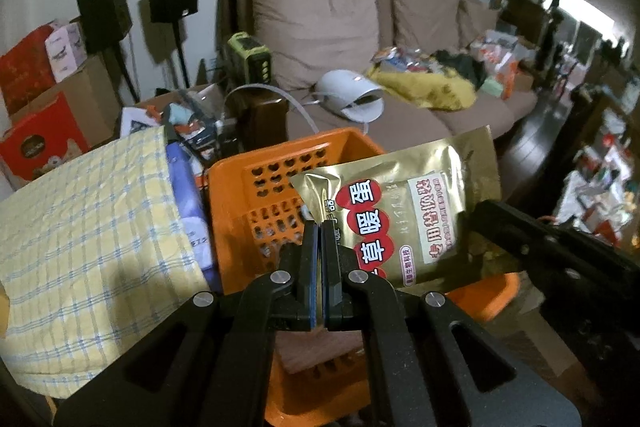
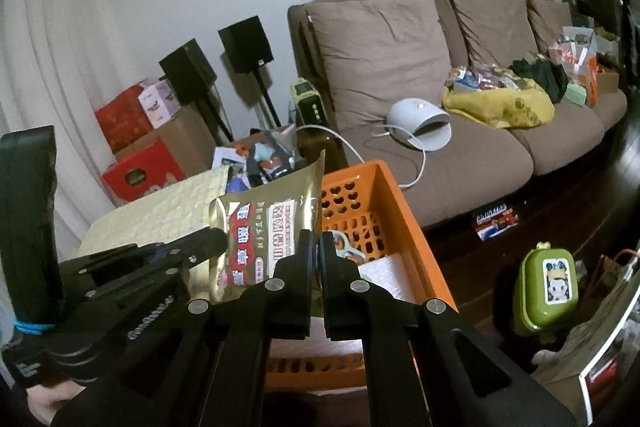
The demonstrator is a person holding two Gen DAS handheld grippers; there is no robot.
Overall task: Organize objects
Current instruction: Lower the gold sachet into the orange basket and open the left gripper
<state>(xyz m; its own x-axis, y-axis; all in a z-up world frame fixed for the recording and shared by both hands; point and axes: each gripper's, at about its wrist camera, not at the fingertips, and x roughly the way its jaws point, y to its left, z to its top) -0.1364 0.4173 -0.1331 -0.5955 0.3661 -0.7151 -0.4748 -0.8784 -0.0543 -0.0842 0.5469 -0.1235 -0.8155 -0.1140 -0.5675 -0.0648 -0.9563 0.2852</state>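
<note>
Both grippers — left gripper (image 1: 320,227), right gripper (image 2: 318,239) — pinch the gold packet (image 1: 404,211) above the orange basket (image 1: 256,187).

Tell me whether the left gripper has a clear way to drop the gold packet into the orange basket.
Probably yes. The left gripper and right gripper both pinch the gold packet right above the orange basket, whose top is open, with nothing in between.

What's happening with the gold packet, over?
Both grippers, left and right, shut on gold packet. Packet above orange basket. Nothing blocking.
</note>
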